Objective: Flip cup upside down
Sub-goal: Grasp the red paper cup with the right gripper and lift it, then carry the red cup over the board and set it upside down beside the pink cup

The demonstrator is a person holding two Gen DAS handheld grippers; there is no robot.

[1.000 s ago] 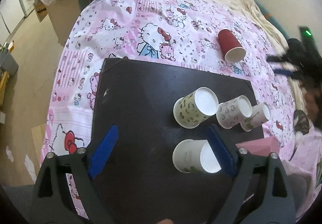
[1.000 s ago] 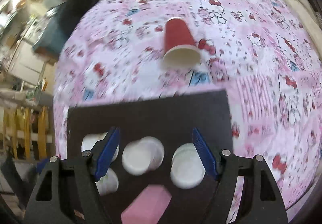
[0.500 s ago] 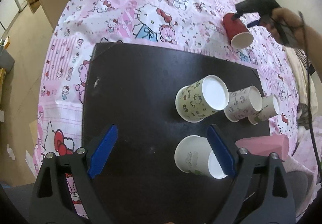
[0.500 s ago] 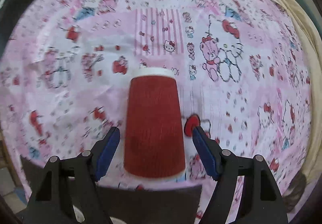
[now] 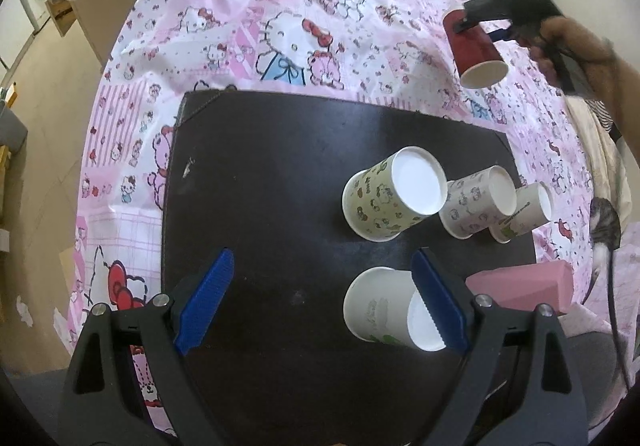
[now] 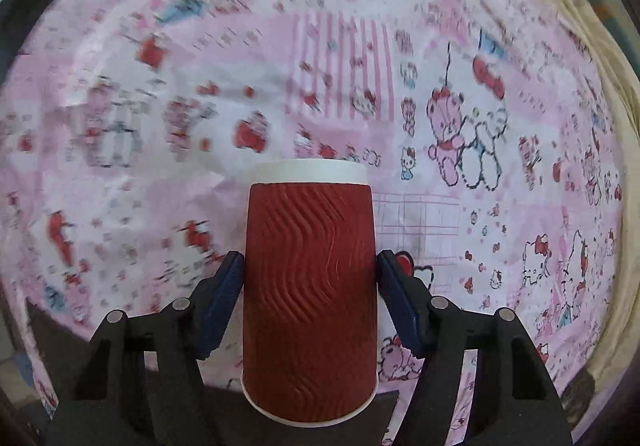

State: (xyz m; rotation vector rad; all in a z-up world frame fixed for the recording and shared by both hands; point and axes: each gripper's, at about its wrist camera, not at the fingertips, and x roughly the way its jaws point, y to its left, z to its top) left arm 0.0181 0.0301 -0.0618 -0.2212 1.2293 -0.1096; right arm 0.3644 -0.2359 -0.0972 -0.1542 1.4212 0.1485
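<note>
Closing on the ribbed wall of the red paper cup (image 6: 310, 286), the right tongs (image 6: 310, 300) are now bracketing it with a blue pad at each flank, where a second ago they were travelling over the dark bench mat with nothing between them and half a second ago were standing clear of the cup on either side. Seen from the left wrist, the same red paper cup (image 5: 476, 47) is lying on its side on the pink cartoon-print bedcover (image 5: 240, 57), beyond the far edge of the dark bench mat (image 5: 280, 173), its white mouth facing the mat, while the person's hand (image 5: 568, 41) is working the right tongs (image 5: 480, 27) at its base end. Hovering wide open and empty, the left tongs (image 5: 320, 304) are waiting above the mat, one pad in front of the plain white cup (image 5: 380, 310) but not gripping it; three patterned cups (image 5: 384, 201) and a pink block (image 5: 524, 288) are sitting nearby. Judging by the contact, the pickup is being secured and the turn-over is not yet begun: the cup must be lifted, rotated mouth-down and set to stand, with care that the squeeze is not crushing the thin wall.
</note>
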